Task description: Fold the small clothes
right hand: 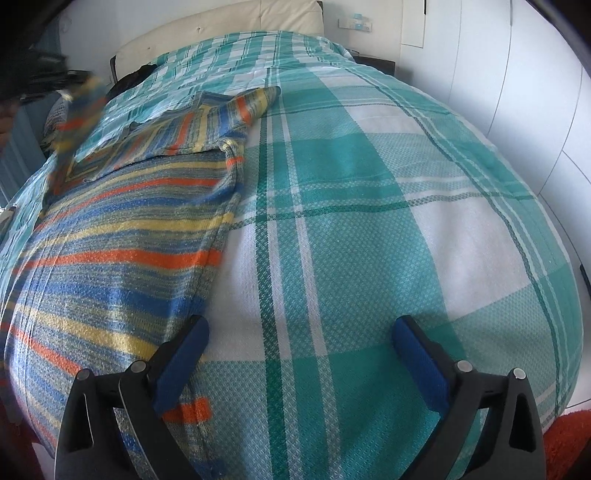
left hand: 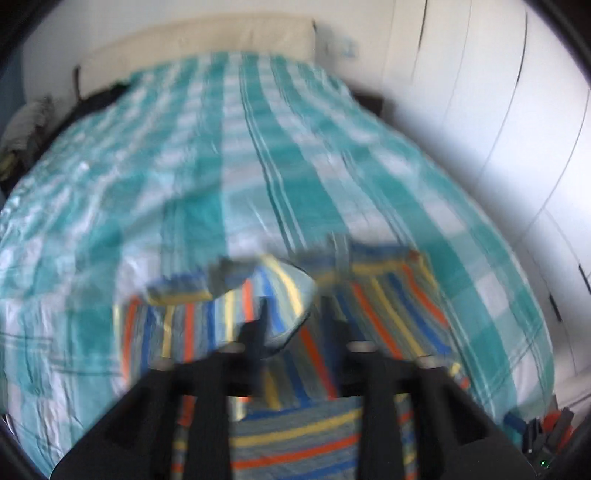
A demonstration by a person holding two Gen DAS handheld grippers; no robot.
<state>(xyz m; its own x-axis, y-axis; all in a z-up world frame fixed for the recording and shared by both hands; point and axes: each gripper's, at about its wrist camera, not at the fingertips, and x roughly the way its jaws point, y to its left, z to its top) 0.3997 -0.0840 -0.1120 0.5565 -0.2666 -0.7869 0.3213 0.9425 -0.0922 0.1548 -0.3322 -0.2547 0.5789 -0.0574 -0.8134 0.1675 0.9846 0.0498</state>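
We saw a striped sweater (right hand: 122, 236) lying flat on a bed covered with a teal and white checked bedspread (right hand: 369, 229), with a cream headboard (right hand: 229, 22) at twelve o'clock and white wardrobe doors (right hand: 517, 92) toward two o'clock. In the right wrist view the sweater filled the field from seven to ten o'clock, one sleeve (right hand: 255, 99) reaching toward eleven o'clock. Our right claw (right hand: 299, 332) stood wide open with nothing between its blue pads; its left finger (right hand: 184, 350) lay at the sweater's edge, the other over bare bedspread. The left wrist view was blurred. There the sweater (left hand: 295, 439) lay below our left claw (left hand: 295, 314) at six o'clock, and a fold of striped knit (left hand: 280, 291) sat near its dark fingers; we could not tell whether the pads pressed it. A blurred striped piece (right hand: 79, 110) also hung at ten o'clock in the right wrist view.
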